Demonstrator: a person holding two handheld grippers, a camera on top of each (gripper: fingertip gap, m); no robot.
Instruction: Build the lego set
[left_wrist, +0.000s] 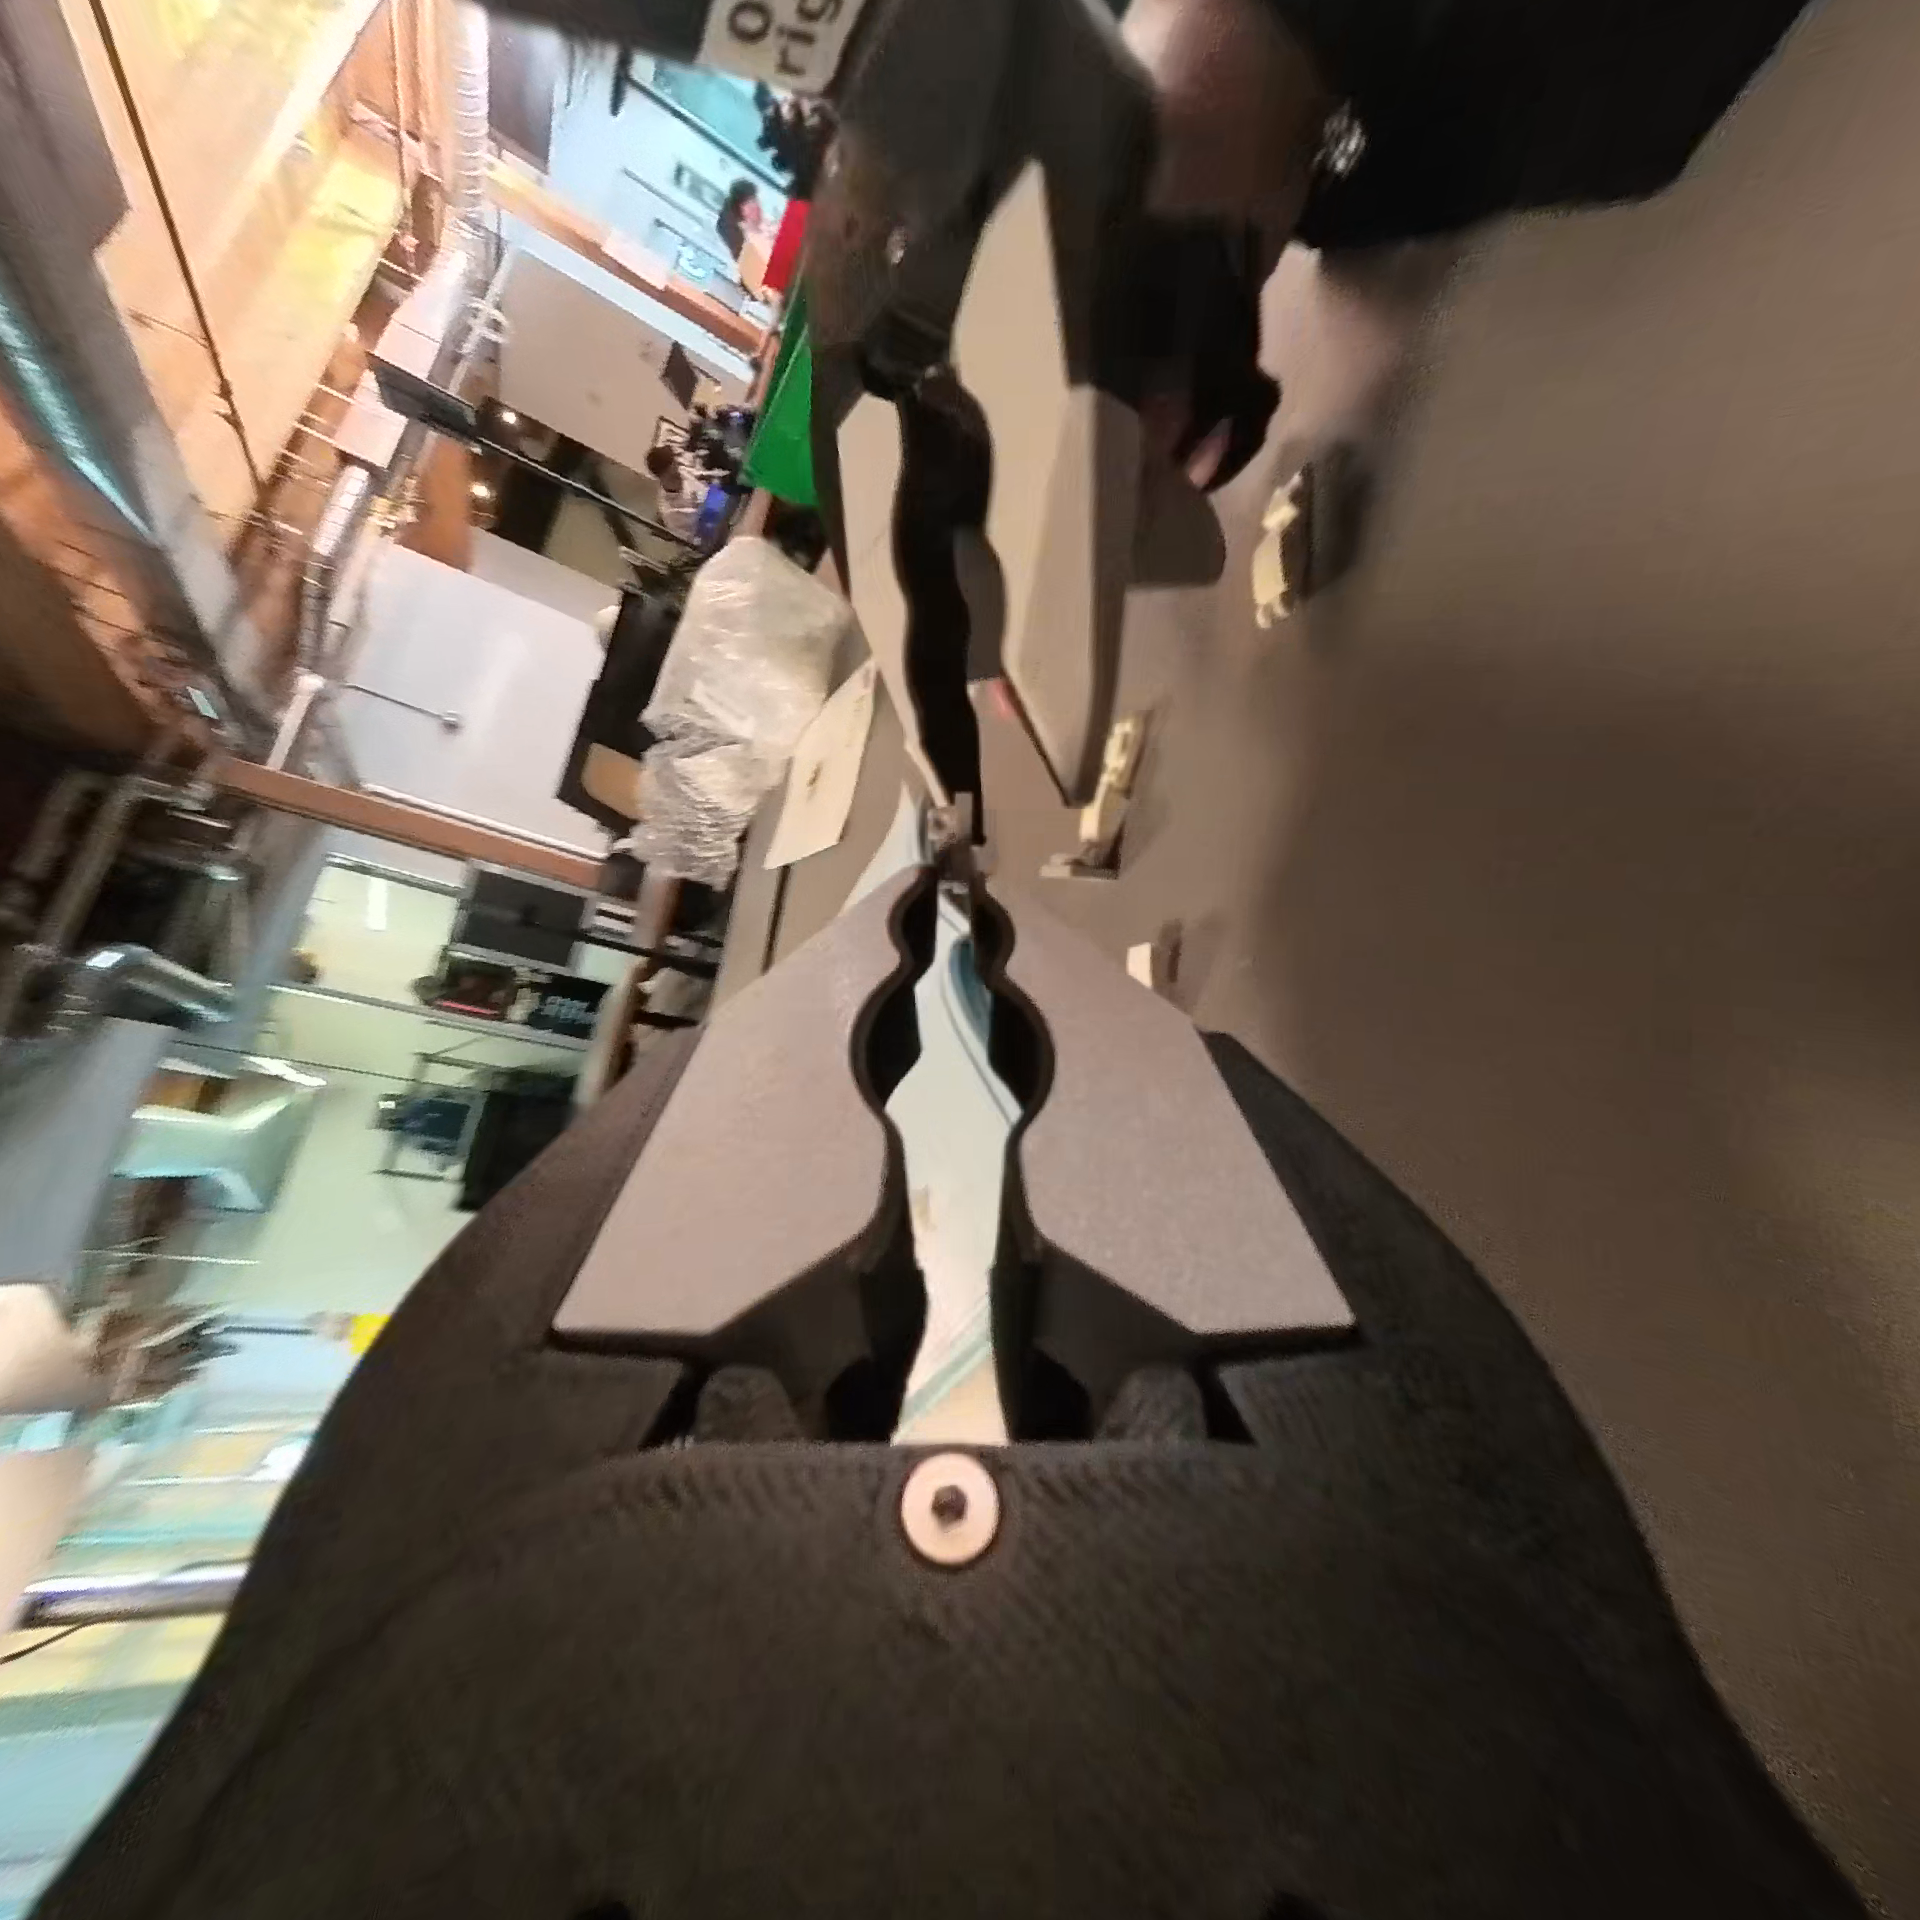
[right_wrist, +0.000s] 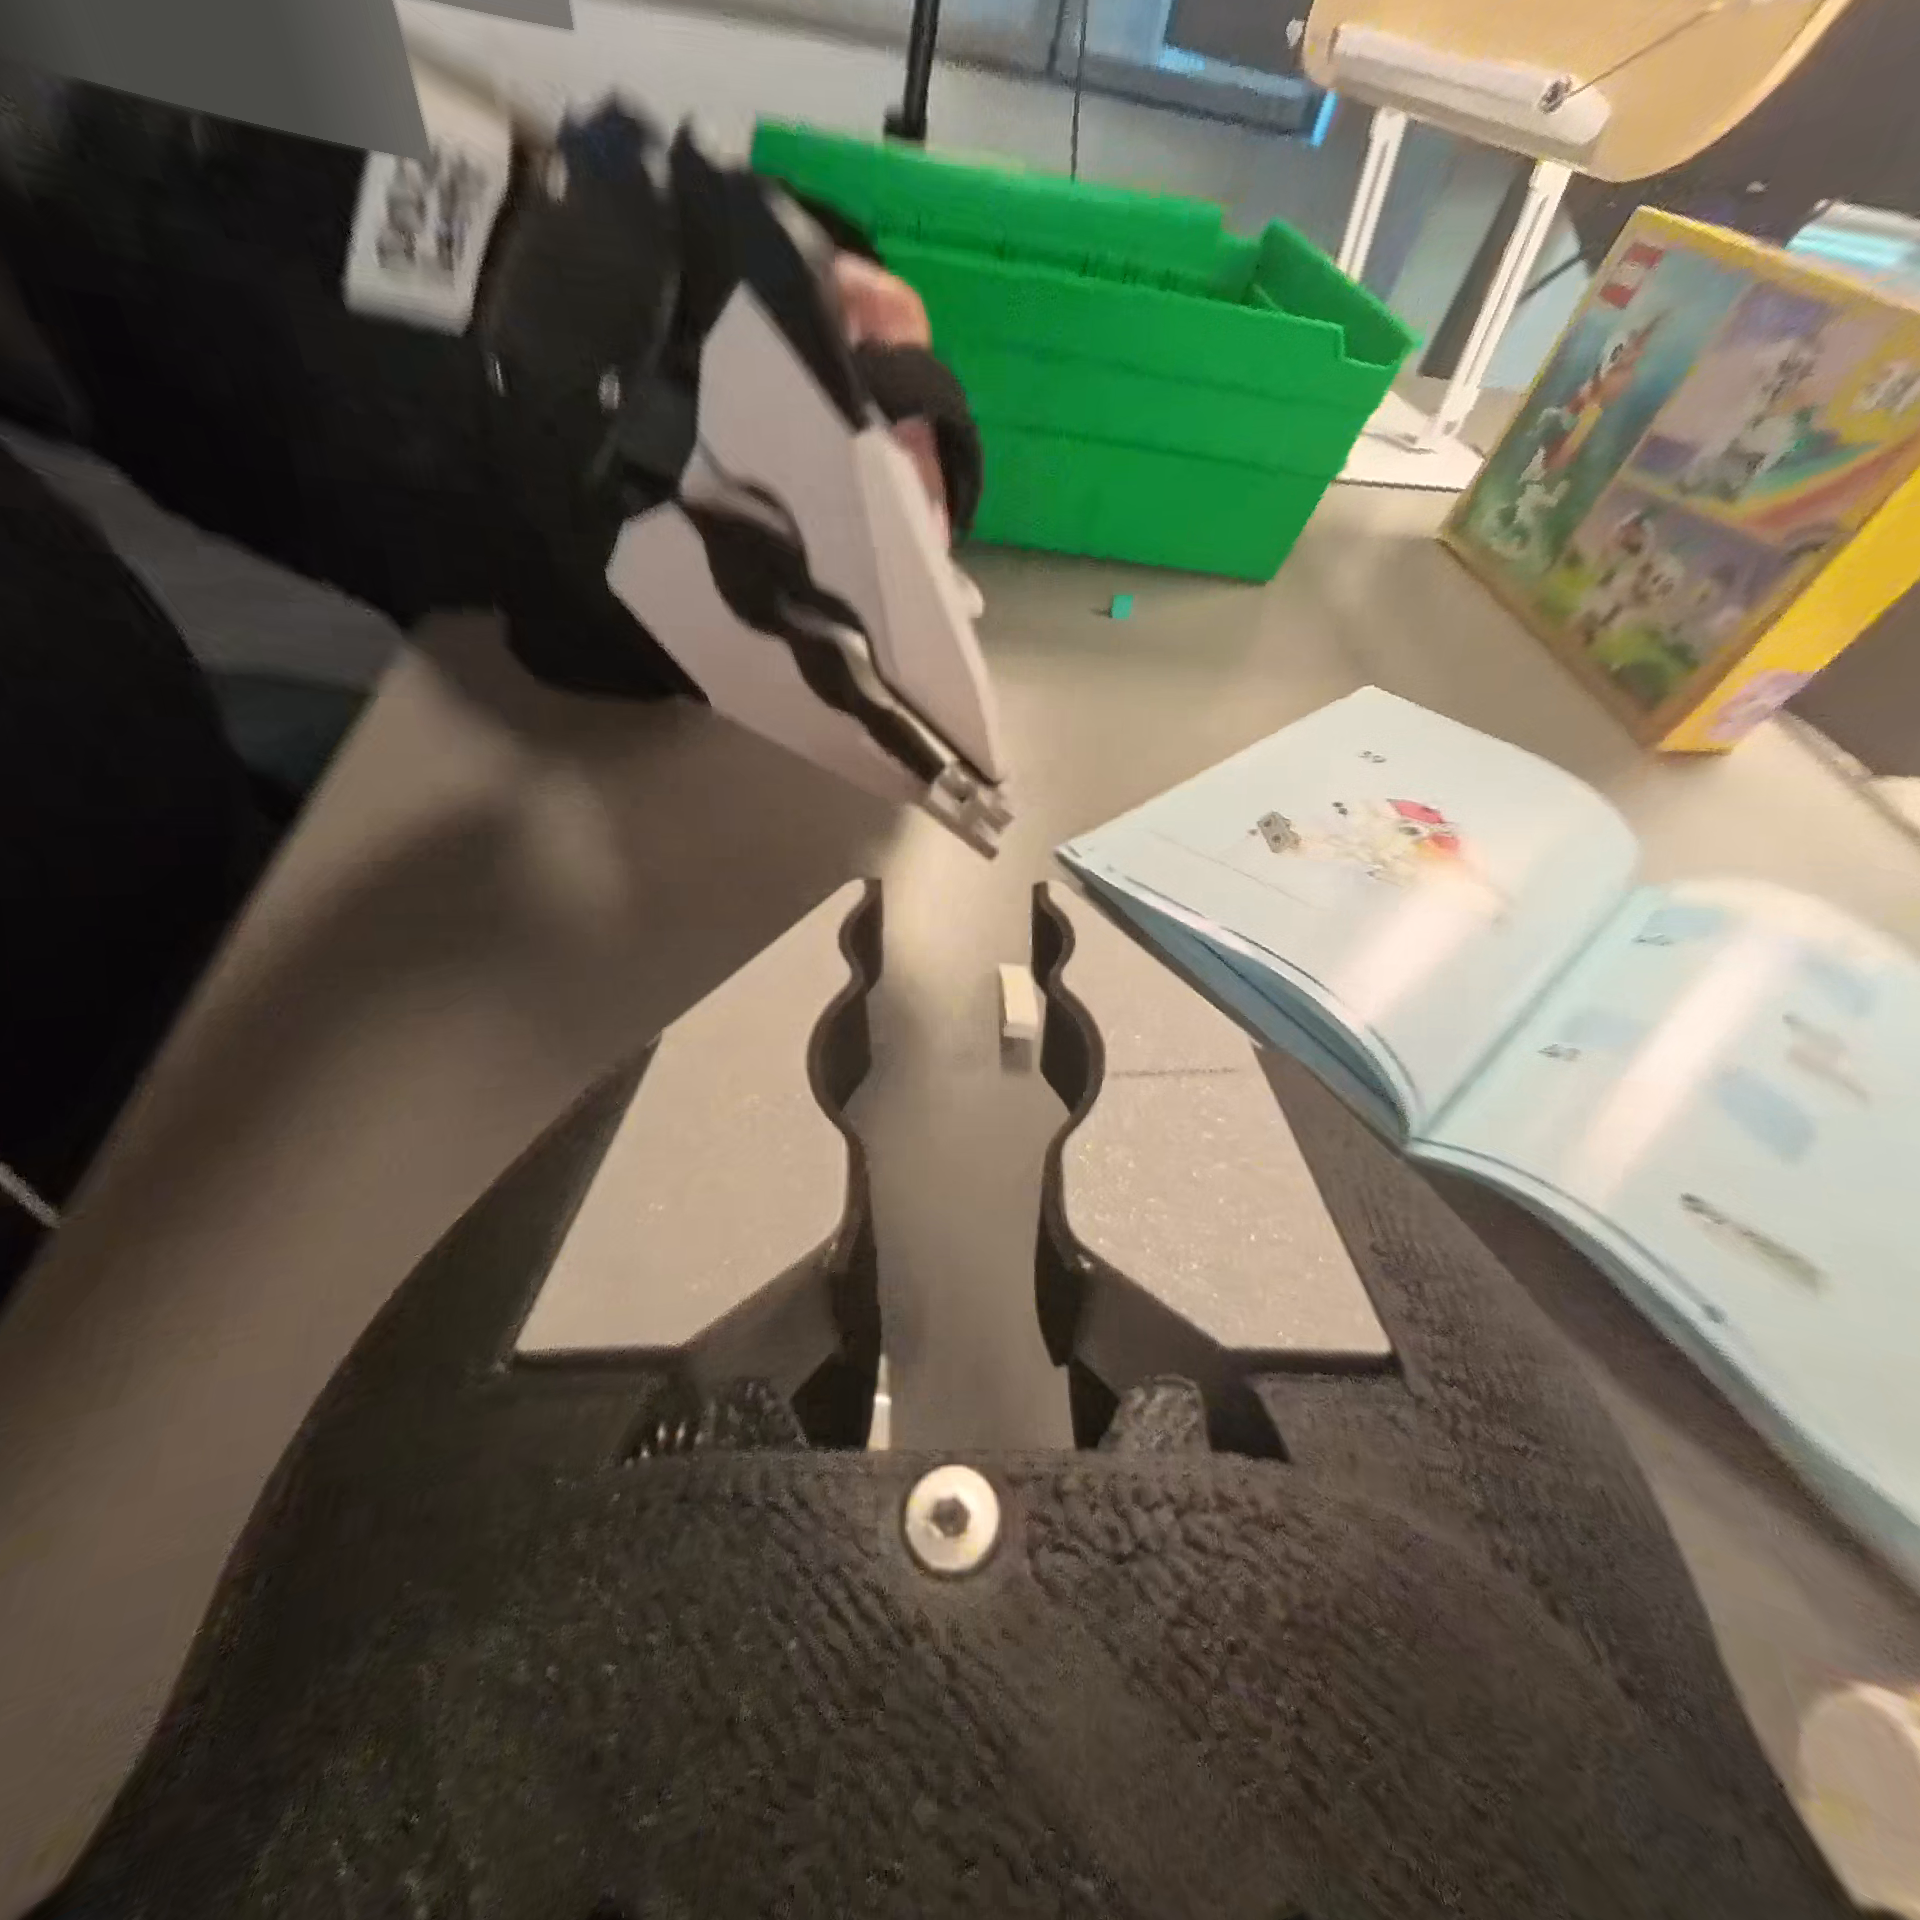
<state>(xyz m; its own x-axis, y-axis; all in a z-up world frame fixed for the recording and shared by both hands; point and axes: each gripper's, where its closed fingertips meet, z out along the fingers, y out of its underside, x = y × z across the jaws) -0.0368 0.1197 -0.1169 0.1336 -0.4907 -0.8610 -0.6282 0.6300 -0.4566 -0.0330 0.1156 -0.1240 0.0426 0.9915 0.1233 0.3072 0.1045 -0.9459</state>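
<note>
Claw tips of the right claw (right_wrist: 956, 904) stand wide apart, with nothing between them. A small white brick (right_wrist: 1016, 1003) lies on the grey surface (right_wrist: 436, 935) just inside the right tip. A little farther, the left claw (right_wrist: 977, 821) pinches a tiny grey piece (right_wrist: 982, 816) tight. The open booklet (right_wrist: 1455, 935) lies to the right. Far back sit a green bin (right_wrist: 1122, 395) and the set's box (right_wrist: 1704, 468). The tiny piece could slip and drop if the pinch loosens. The right tip could knock the white brick away.
</note>
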